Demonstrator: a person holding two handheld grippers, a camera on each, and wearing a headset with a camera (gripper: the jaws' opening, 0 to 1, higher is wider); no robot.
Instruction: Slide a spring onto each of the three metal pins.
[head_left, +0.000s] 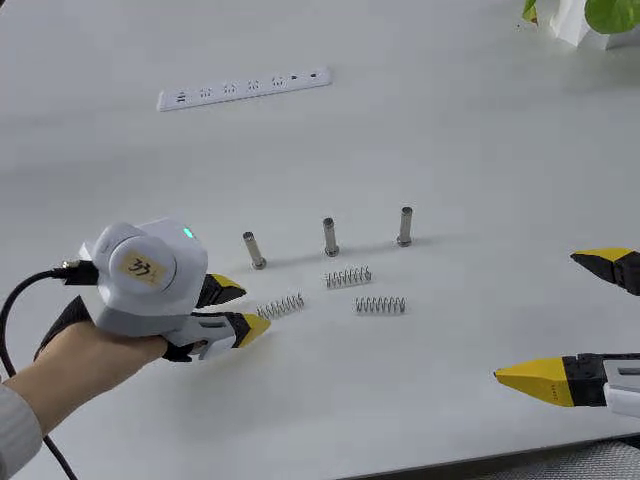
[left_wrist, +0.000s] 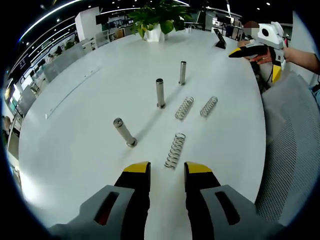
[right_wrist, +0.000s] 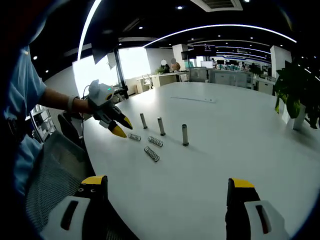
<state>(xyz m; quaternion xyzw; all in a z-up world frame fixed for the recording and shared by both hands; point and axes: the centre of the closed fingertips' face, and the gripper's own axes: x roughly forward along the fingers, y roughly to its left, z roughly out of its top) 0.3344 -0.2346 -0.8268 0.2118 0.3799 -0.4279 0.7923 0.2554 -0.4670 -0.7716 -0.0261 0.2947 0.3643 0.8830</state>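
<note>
On the white counter (head_left: 420, 130), 3 springs (head_left: 348, 277) are laid before 3 standing pins (head_left: 330, 237), with the jaws of the left gripper (head_left: 252, 306) narrowly parted and empty, those of the right gripper (head_left: 536, 316) spread wide.

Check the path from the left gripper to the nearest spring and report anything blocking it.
Nothing visible blocks it. The left gripper, jaws open, points straight at the nearest spring, with bare table between; the nearest pin stands off to one side.
</note>
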